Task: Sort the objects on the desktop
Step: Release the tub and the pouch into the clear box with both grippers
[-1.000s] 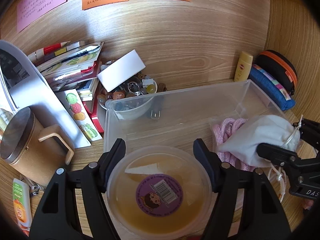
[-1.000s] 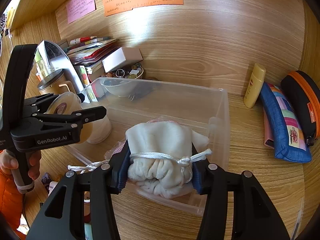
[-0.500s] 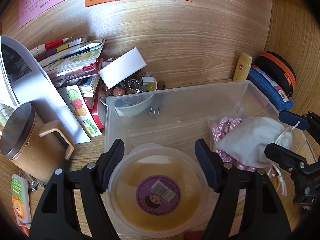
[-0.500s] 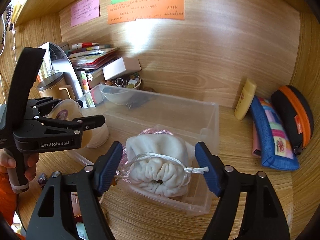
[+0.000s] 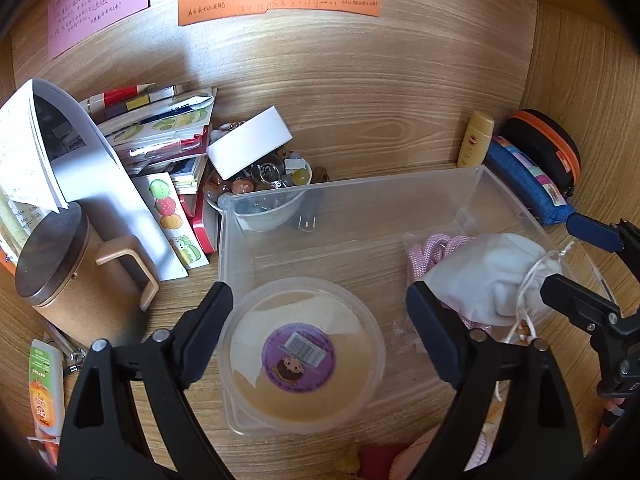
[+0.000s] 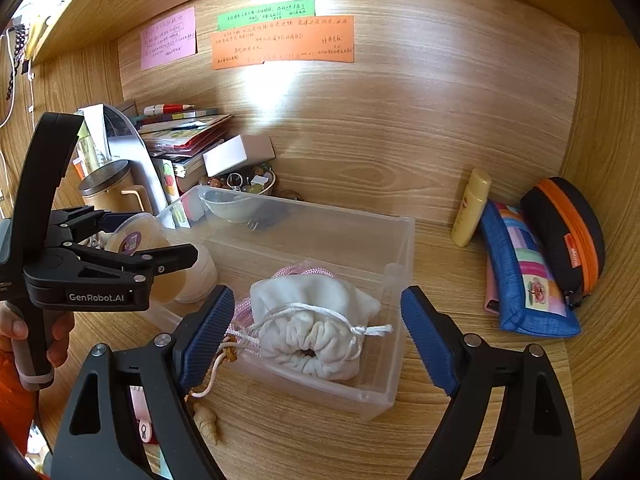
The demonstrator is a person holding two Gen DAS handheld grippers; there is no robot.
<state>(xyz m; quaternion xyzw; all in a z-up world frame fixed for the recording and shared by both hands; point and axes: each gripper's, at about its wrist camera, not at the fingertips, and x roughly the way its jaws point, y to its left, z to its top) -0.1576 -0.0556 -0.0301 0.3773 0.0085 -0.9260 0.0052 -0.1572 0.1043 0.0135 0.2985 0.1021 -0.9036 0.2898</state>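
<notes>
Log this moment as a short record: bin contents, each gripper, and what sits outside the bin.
bin: clear plastic bin on the wooden desk
in bin: round tub with purple label; white pouch lying on a pink cord
left gripper: jaws opening, pads clear of the tub between them
right gripper: jaws opening, pads clear of the pouch between them
right of bin: yellow bottle, blue case, black case
left of bin: mug, book pile, bowl of trinkets
</notes>
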